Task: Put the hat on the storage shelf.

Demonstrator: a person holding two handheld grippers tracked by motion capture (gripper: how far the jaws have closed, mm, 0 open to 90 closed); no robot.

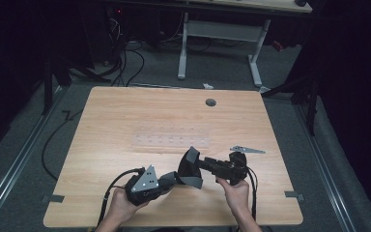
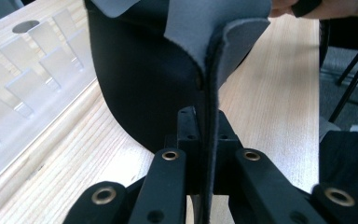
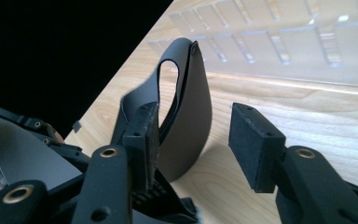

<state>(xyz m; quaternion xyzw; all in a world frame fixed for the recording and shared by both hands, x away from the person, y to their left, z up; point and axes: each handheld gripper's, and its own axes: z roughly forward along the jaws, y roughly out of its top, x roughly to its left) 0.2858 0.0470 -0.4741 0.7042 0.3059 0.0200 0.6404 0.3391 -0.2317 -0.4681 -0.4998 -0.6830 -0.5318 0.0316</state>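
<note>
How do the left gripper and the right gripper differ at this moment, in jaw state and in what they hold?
The left gripper has its jaws shut on the grey edge of the dark fabric piece; the right gripper has its jaws apart with a clear gap. The left pinches the fabric between both jaws; the right only has fabric lying against one jaw. Both are hand-held over the wooden table, beside the clear plastic tray.

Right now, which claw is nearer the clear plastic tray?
Right. The right claw sits just below the clear tray's near edge; the left claw is lower, closer to the person, clamped on a grey strap.
</note>
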